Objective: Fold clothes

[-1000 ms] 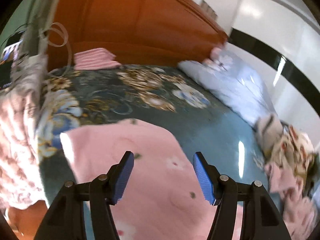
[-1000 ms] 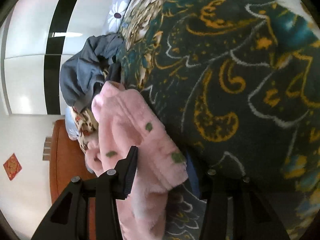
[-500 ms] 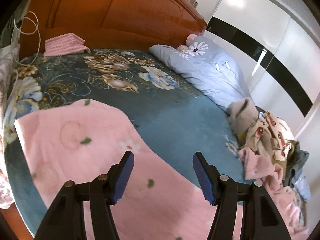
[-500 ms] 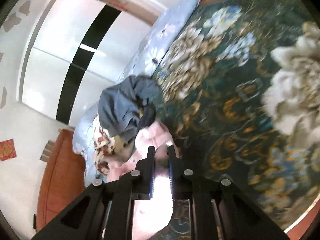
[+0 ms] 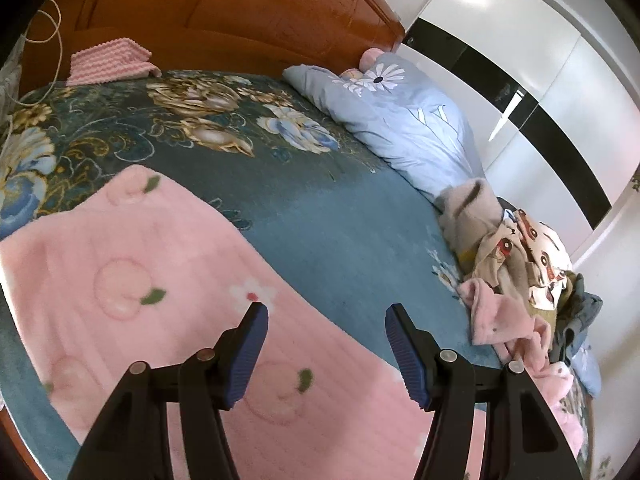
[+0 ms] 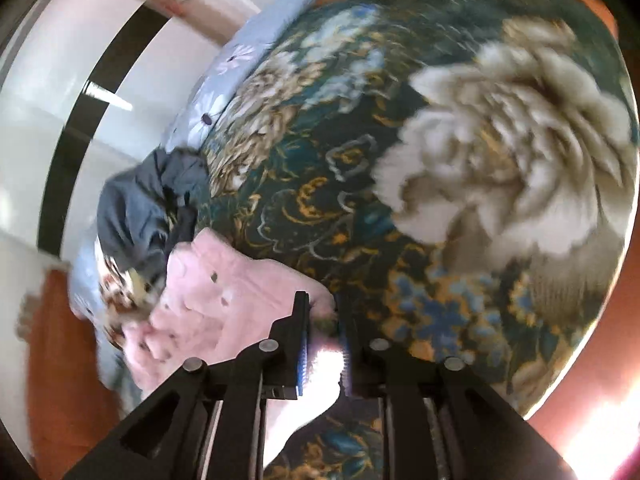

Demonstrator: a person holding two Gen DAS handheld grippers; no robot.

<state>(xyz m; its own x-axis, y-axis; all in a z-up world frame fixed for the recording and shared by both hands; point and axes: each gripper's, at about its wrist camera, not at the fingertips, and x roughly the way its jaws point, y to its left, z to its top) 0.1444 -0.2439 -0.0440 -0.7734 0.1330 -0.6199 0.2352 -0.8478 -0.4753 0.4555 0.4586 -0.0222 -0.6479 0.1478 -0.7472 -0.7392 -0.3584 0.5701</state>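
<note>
The left hand-held gripper hovers with its blue-padded fingers spread wide and nothing between them, above a pink fleece garment printed with peaches and small flowers. That garment lies spread flat across the near part of the bed, which is covered by a dark teal bedspread with large floral motifs. At the far side of the bed, a light blue quilt with a daisy print lies along the edge near the white wardrobe, and a pile of unfolded clothes sits just beside it, including a beige piece, a car-print piece and a dark grey one. A folded pink textured item rests against the wooden headboard. In the right wrist view, which is blurred, the right hand-held gripper has its fingers nearly together, clamped on a thin fold of pink fleece that runs from the fingers toward the clothes pile. Whether this fleece is the same piece as the spread garment cannot be told.
</note>
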